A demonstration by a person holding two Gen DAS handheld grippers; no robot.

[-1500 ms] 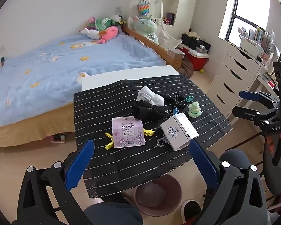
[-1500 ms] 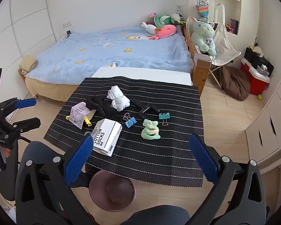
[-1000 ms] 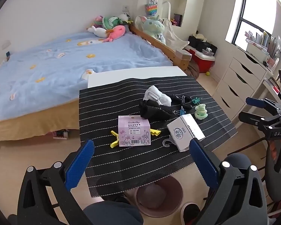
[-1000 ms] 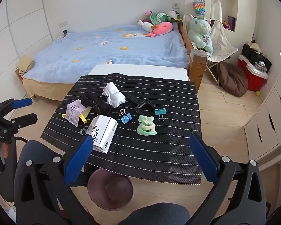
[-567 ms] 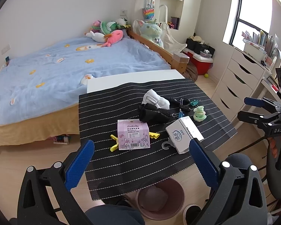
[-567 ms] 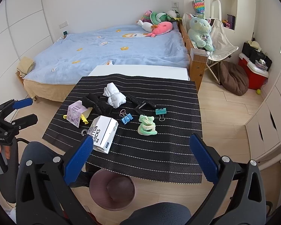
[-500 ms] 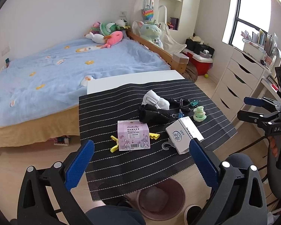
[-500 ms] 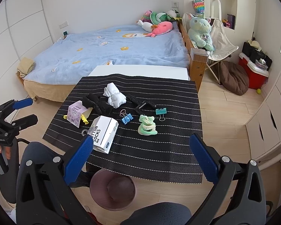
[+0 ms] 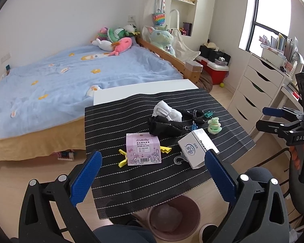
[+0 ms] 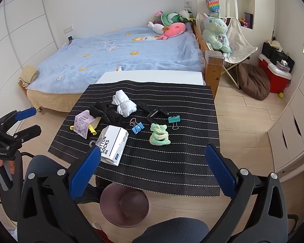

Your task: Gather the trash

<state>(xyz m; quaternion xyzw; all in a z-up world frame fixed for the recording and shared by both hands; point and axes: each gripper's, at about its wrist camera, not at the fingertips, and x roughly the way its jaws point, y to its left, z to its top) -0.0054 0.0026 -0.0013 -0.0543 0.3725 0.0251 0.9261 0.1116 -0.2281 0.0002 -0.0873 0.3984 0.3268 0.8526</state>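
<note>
A black striped mat [image 9: 115,121] [image 10: 182,162] covers a low white table. On it lie a purple carton [image 9: 143,148] [image 10: 82,123], a white "cotton socks" box [image 9: 196,146] [image 10: 113,144], white rolled socks [image 9: 167,112] [image 10: 124,103], black socks [image 9: 164,128] [image 10: 105,114], binder clips [image 10: 137,127] and a green hair tie [image 9: 214,125] [image 10: 159,135]. A mauve bin [image 9: 173,217] [image 10: 124,204] stands on the floor under the mat's near edge. My left gripper [image 9: 152,176] and right gripper [image 10: 152,168] hover open, empty, over the near edge.
A blue-covered bed [image 9: 60,81] lies behind the table, with plush toys [image 10: 170,23] at its head. White drawers [image 9: 259,89] stand at the right, a red cooler [image 10: 273,75] and brown cushion [image 10: 253,81] beyond. A black chair's seat [image 10: 172,230] sits below me.
Both views have shifted only slightly; the table items hold their places and both grippers stay open.
</note>
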